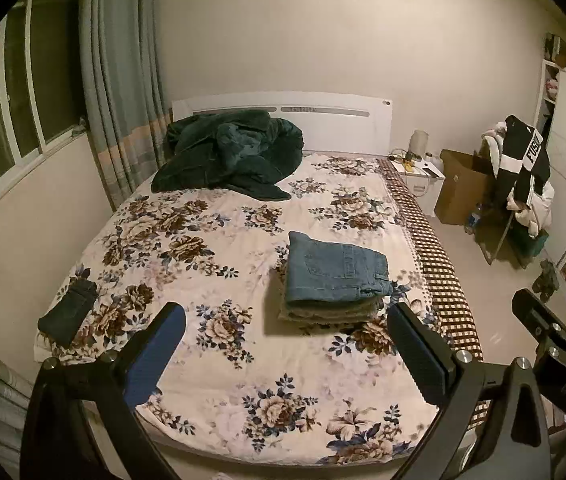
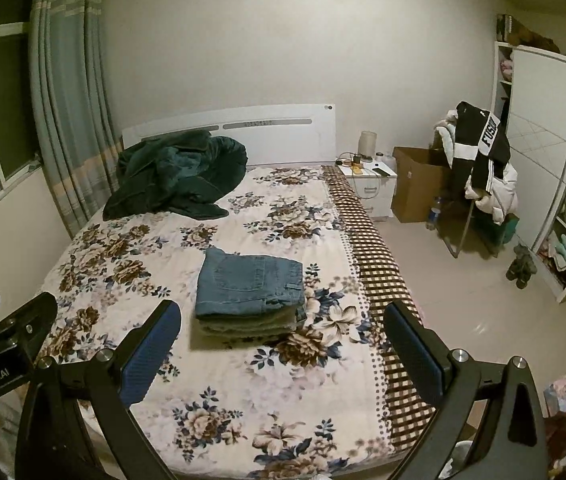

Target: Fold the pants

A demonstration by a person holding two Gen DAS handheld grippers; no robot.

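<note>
A pair of blue jeans point(image 1: 333, 272) lies folded on top of a small stack of folded pants on the floral bed point(image 1: 223, 360); it also shows in the right wrist view point(image 2: 249, 282). A dark folded pair point(image 1: 69, 310) lies near the bed's left edge. My left gripper point(image 1: 287, 340) is open and empty, held above the near part of the bed, short of the stack. My right gripper point(image 2: 283, 336) is open and empty, also back from the stack. Each gripper shows at the edge of the other's view.
A dark green blanket point(image 1: 227, 154) is heaped by the white headboard point(image 1: 283, 120). A white nightstand point(image 2: 371, 184), a cardboard box point(image 2: 419, 184), a rack with clothes point(image 2: 483, 160) and a wardrobe point(image 2: 555, 160) stand right of the bed. A window and curtain point(image 1: 119, 80) are on the left.
</note>
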